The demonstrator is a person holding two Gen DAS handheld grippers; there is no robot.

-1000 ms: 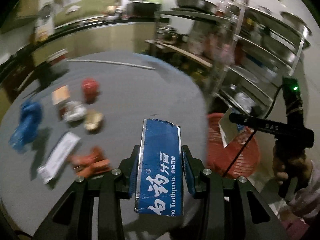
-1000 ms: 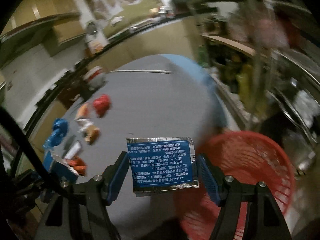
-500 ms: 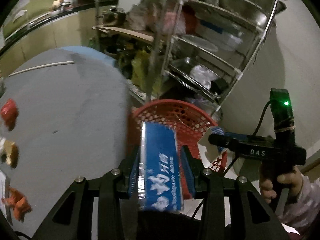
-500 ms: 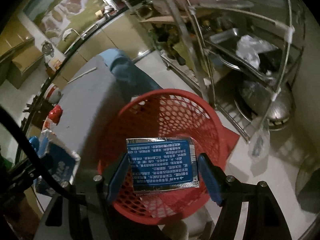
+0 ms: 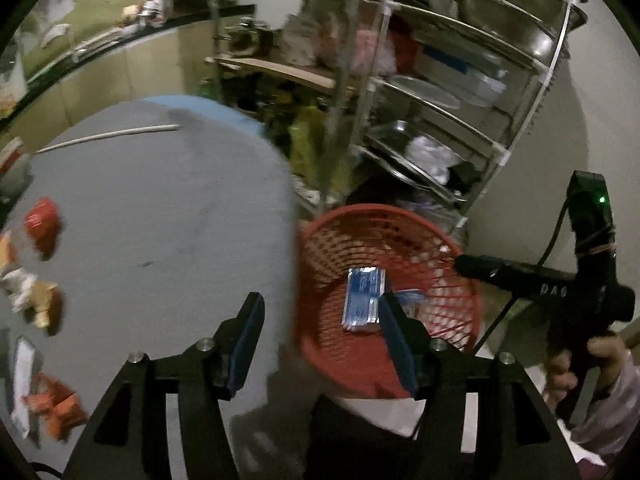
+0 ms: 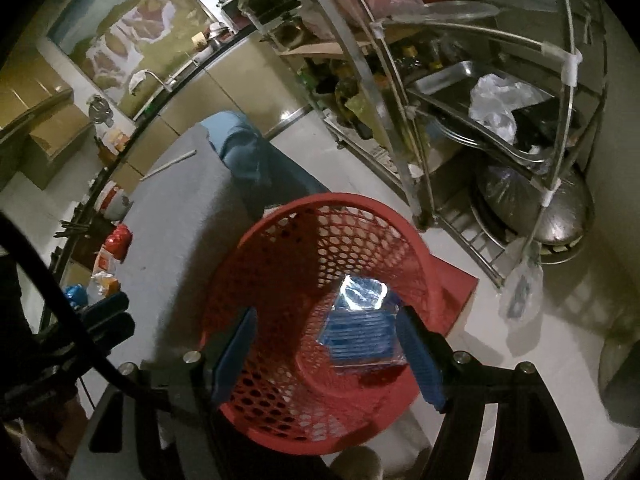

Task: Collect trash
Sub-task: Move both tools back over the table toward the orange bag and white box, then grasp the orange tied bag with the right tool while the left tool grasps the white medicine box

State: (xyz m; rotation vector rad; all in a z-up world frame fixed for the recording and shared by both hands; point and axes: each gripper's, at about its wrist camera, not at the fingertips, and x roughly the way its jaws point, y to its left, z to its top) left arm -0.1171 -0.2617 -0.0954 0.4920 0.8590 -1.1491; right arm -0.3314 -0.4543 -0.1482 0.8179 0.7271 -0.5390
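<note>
Both claws stand released and hold nothing: my left claw [image 5: 320, 332] hangs over the edge of the grey surface [image 5: 160, 220], its jaws spread wide, and my right claw [image 6: 326, 346] hangs directly above the red mesh basket [image 6: 280, 264] with its jaws just as wide apart. I see the basket on the floor just beside the surface, in front of a metal rack [image 6: 480, 92]. Inside it lie two blue packages: the toothpaste box [image 5: 362, 300] flat on the bottom, its foil lining catching the light, and a flat blue packet [image 6: 360, 338] right next to it. On the surface, well apart from the basket, more trash lies scattered: a red wrapper [image 5: 42, 228], crumpled white and tan scraps [image 5: 34, 298], and orange pieces [image 5: 56, 406] near the edge.
</note>
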